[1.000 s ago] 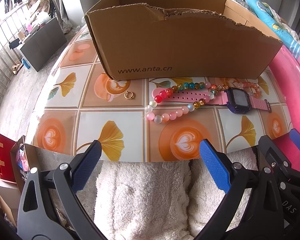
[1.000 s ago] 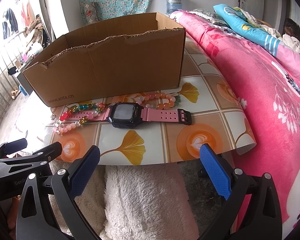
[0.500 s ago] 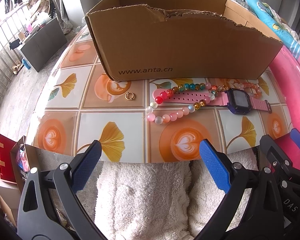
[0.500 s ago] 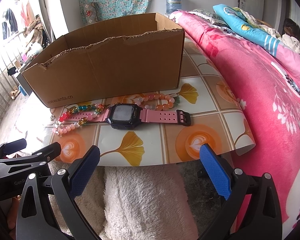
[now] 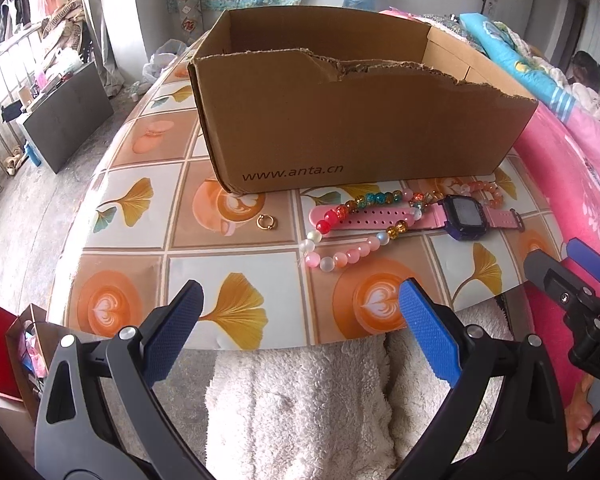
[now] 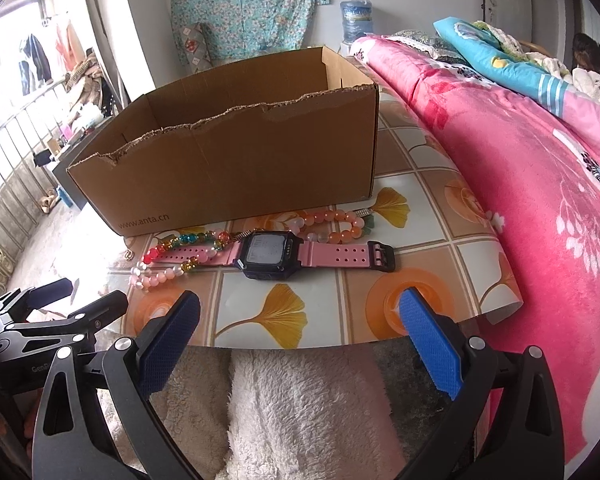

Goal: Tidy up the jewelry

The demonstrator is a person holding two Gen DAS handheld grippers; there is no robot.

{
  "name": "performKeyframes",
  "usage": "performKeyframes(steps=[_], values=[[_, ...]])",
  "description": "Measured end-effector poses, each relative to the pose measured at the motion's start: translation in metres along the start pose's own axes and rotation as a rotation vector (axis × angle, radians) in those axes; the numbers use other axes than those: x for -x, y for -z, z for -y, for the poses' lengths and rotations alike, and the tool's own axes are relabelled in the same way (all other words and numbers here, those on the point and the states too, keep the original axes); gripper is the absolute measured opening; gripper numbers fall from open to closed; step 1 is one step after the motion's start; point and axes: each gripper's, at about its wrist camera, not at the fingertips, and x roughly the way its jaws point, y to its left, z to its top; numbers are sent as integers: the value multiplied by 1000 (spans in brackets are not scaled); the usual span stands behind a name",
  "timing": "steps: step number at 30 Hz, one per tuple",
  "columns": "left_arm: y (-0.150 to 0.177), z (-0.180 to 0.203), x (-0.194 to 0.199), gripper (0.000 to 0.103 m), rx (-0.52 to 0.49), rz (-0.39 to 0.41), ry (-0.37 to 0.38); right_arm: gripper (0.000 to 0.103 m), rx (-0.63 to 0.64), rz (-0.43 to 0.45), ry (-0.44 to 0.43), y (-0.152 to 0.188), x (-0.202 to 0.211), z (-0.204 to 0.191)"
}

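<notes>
The left gripper (image 5: 300,320) is held at the near edge of the surface (image 5: 228,280), its blue-padded fingers spread wide apart with nothing between them. The right gripper (image 6: 300,320) is held likewise, fingers wide apart and empty, just beside the left one; part of it is seen at the right margin of the left wrist view.

A cardboard box (image 5: 340,128) with a torn front rim stands open on the patterned surface, marked "www.anta.cn" on its front wall. Directly before it a pink watch (image 6: 270,255) with a dark face is laid flat, strap stretched out sideways. A multicoloured bead bracelet (image 5: 364,222) is draped over and around the left strap end, touching it. An orange bead bracelet (image 6: 336,224) is lodged between the watch and the box wall, partly hidden behind the watch. A small gold ring (image 5: 265,222) is set apart to the left, near the box corner.

A pink floral blanket (image 6: 520,168) on the bed borders the surface on the right. A white fleece covering (image 5: 300,400) is seen below the near edge, between the gripper fingers. No object is found between either gripper and the jewelry.
</notes>
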Motion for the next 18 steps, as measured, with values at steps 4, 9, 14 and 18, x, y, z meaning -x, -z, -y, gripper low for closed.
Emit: performKeyframes(steps=[4,9,14,18], values=[[-1,-19,2,95,15,36,159,93,5,34,-70,-1,1,-4],[-13,-29,-4,95,63,15,210,78,10,34,-136,-5,-6,-10],[-20,-21,-12,95,-6,59,114,65,18,18,-207,-12,-18,-17],[-23,-17,-17,87,-55,72,87,54,12,-7,-279,-18,-29,-24]])
